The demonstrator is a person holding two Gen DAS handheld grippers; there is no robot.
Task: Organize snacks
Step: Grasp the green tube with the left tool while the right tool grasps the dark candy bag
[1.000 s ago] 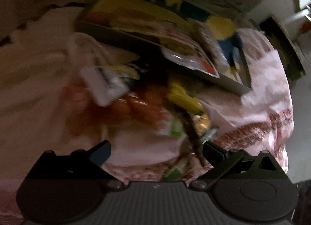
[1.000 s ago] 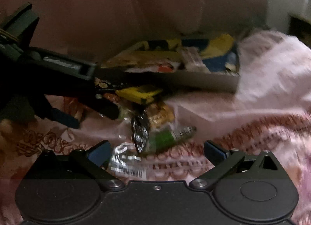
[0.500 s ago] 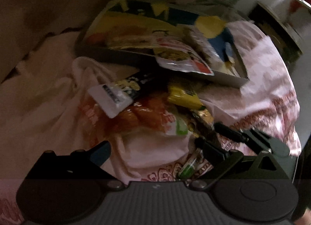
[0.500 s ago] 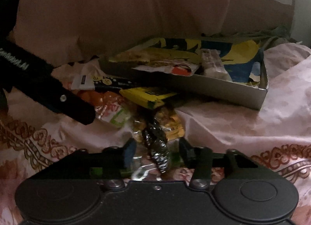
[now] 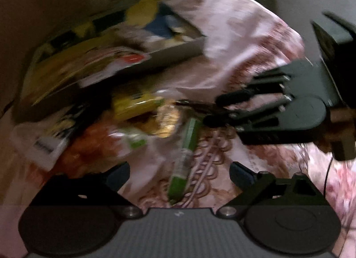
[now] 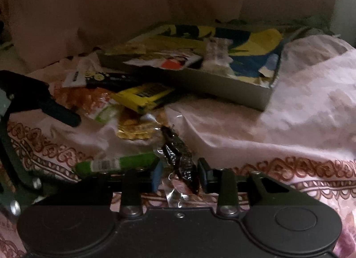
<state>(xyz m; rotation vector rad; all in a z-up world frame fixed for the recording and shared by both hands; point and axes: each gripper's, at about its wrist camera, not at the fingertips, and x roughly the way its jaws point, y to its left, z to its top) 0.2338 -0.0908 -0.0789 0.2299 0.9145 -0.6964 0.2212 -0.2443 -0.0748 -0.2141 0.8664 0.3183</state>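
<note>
A pile of snack packets lies on the pink bedsheet. My right gripper [image 6: 179, 176] is shut on a dark shiny wrapper [image 6: 180, 160] at the pile's near edge; it also shows in the left wrist view [image 5: 213, 111]. A green packet [image 6: 118, 163] lies just to its left and shows in the left wrist view [image 5: 182, 164]. A yellow packet [image 6: 144, 96], a golden packet [image 6: 135, 127] and an orange packet [image 6: 84, 97] lie behind. My left gripper [image 5: 179, 172] is open and empty, just before the green packet.
A shallow grey box [image 6: 222, 82] with yellow and blue printing holds several packets behind the pile; it shows blurred in the left wrist view [image 5: 155, 59]. A black-and-white packet [image 6: 93, 77] lies at the pile's left. Pink cushions rise behind.
My right gripper closed on the dark wrapper and has lifted it slightly. My left gripper swung right over the pile, staying open.
</note>
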